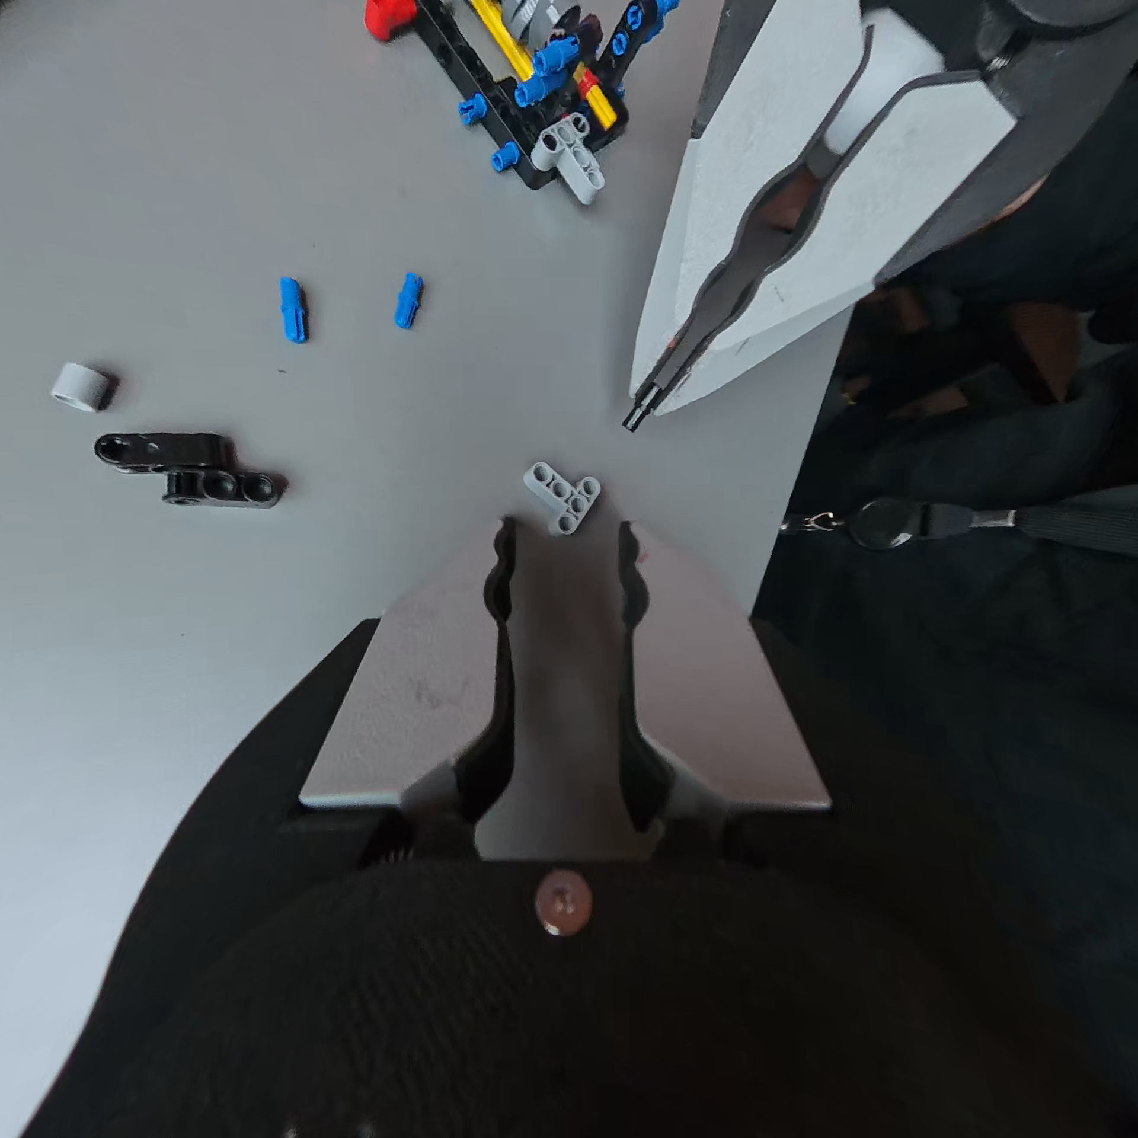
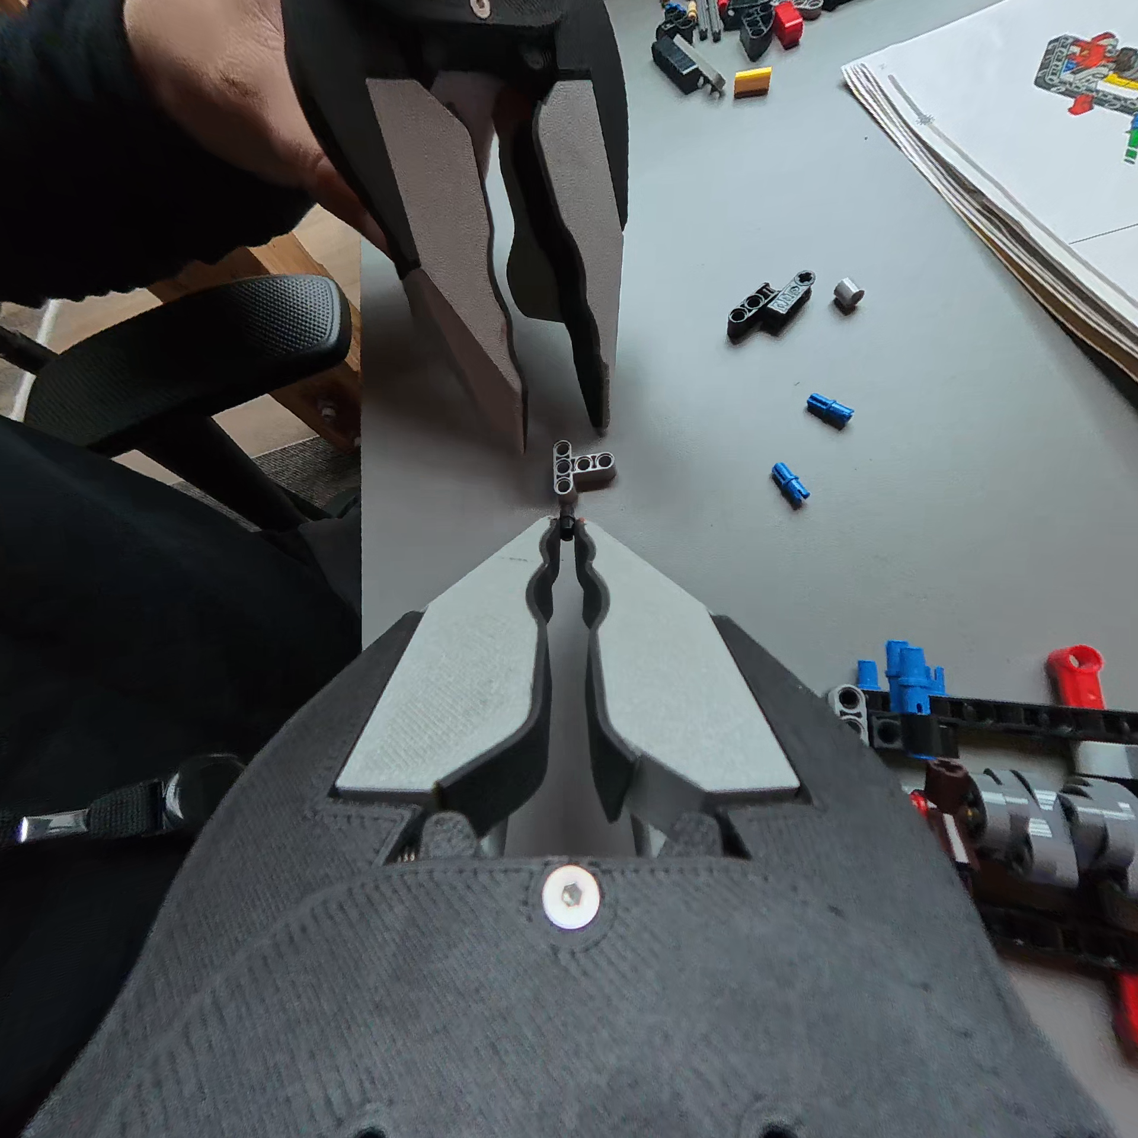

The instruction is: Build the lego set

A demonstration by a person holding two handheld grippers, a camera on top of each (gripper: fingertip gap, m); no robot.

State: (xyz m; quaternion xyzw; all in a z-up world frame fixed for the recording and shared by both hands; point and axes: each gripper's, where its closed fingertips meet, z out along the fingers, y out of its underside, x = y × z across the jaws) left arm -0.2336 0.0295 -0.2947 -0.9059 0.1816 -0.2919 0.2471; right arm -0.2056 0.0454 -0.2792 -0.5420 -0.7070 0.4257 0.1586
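Near the counter's (image 1: 185,646) front edge lies a small grey T-shaped piece (image 1: 563,497), flat on its face with its holes up, just ahead of the left gripper (image 1: 565,523), whose jaws stand apart and empty on either side of its stem. The right gripper (image 2: 566,523) points at the same piece from the opposite side, its jaws together and clamped on a short black pin (image 2: 566,528) that sticks out past the tips, close to the piece but not touching it. Judging by its look, the piece is hard plastic, light, stiff and smooth, so it will likely skid on the counter if pushed; gripping it across the two flat sides of one arm should hold it steady while the pin goes into a hole. Farther off lie two blue pins (image 1: 294,310), a grey ring (image 1: 83,385) and two black links (image 1: 185,468), with the partly built model (image 1: 542,92) well apart at the back.
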